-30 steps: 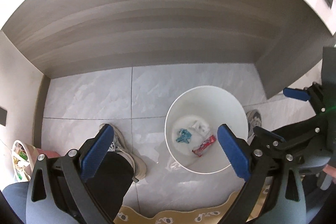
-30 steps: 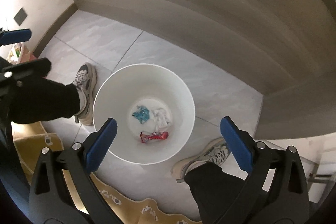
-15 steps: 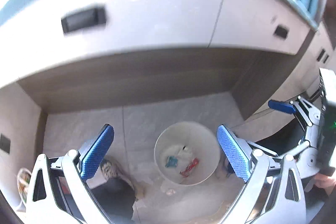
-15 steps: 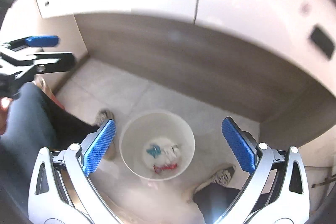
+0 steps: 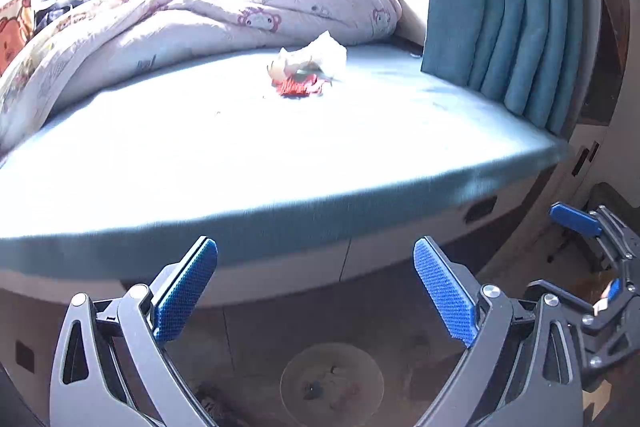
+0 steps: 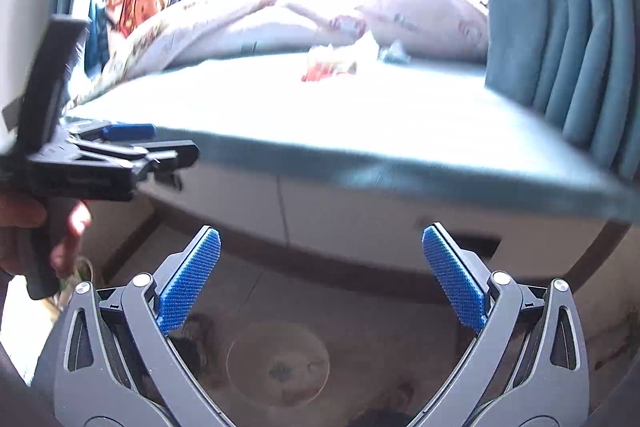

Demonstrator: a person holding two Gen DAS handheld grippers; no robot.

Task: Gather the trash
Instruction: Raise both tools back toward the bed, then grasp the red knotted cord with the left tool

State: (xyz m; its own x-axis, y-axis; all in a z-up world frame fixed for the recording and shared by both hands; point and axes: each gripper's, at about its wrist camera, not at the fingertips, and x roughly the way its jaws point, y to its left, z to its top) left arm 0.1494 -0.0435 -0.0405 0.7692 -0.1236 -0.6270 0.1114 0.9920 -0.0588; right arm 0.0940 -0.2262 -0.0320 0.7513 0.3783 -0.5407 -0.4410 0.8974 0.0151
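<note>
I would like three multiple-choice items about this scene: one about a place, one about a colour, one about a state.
1. Where does the remaining trash lie?
A. on the mattress
B. on the floor
C. between gripper fingers

2. What colour is the curtain?
A. yellow
B. teal
C. black

3. How are both grippers?
A. open, empty
B. shut on trash
C. one open, one shut

Answers:
1 A: the trash pile sits on the mattress, beside the quilt.
2 B: the curtain hangs teal.
3 A: the left gripper and right gripper stand wide apart, holding nothing.

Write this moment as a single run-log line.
left hand-held gripper: open, empty | right hand-held gripper: open, empty | trash pile: on bed | bin: on floor below
</note>
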